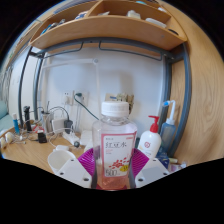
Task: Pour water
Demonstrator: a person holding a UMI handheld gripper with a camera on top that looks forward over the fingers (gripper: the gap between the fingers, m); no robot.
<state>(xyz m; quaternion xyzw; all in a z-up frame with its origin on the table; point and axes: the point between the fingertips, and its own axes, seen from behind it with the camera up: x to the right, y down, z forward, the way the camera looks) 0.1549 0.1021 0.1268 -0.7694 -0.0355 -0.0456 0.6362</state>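
Note:
A clear plastic bottle [115, 140] with a white cap, pinkish liquid and a red-lettered label stands upright between my fingers. My gripper [113, 165] is shut on the bottle's lower body, with the magenta pads [88, 162] pressed against both of its sides. The bottle's base is hidden below the fingers, so I cannot tell whether it rests on the wooden desk [35, 152].
A white pump bottle [151, 140] with a red label stands just right of the held bottle. Small bottles and clutter [30, 125] line the desk's left side by a metal frame [40, 90]. A wooden shelf [110, 30] hangs overhead. Wall sockets [75, 98] sit behind.

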